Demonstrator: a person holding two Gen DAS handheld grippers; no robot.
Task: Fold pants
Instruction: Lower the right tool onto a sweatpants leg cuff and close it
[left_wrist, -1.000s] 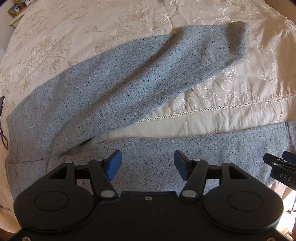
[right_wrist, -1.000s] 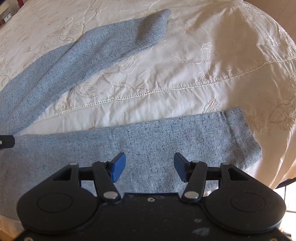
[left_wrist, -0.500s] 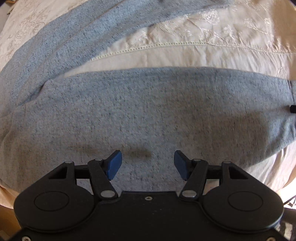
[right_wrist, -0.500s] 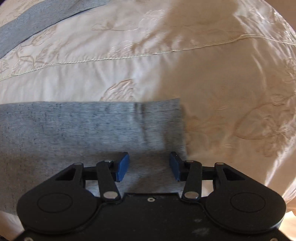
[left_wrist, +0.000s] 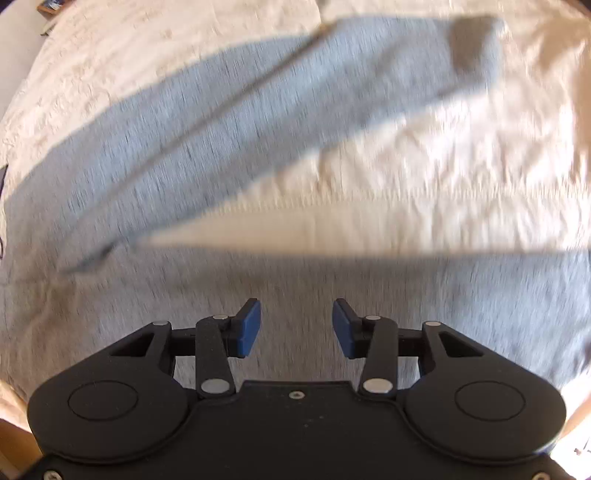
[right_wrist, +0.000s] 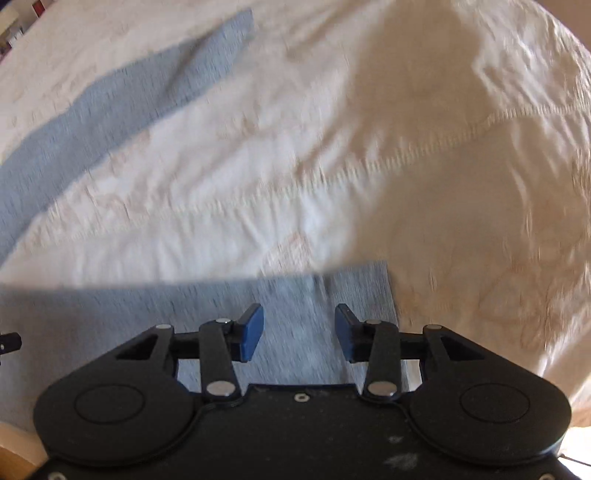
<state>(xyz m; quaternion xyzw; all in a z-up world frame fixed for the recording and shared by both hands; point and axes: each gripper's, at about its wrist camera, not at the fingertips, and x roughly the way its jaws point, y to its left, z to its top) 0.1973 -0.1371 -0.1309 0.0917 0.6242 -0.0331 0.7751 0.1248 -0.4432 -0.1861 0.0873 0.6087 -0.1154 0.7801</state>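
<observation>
My left claw (left_wrist: 296, 328) was spread over the near leg of the grey pants (left_wrist: 229, 122), which lay on the cream embroidered bedspread (left_wrist: 424, 177). My right claw (right_wrist: 299, 332) was also spread, above that leg's hem (right_wrist: 354, 291). Both views were blurred.

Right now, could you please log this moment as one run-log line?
pants spread on bedspread, legs apart | left gripper open over near leg | right gripper open near hem | frames blurred
</observation>
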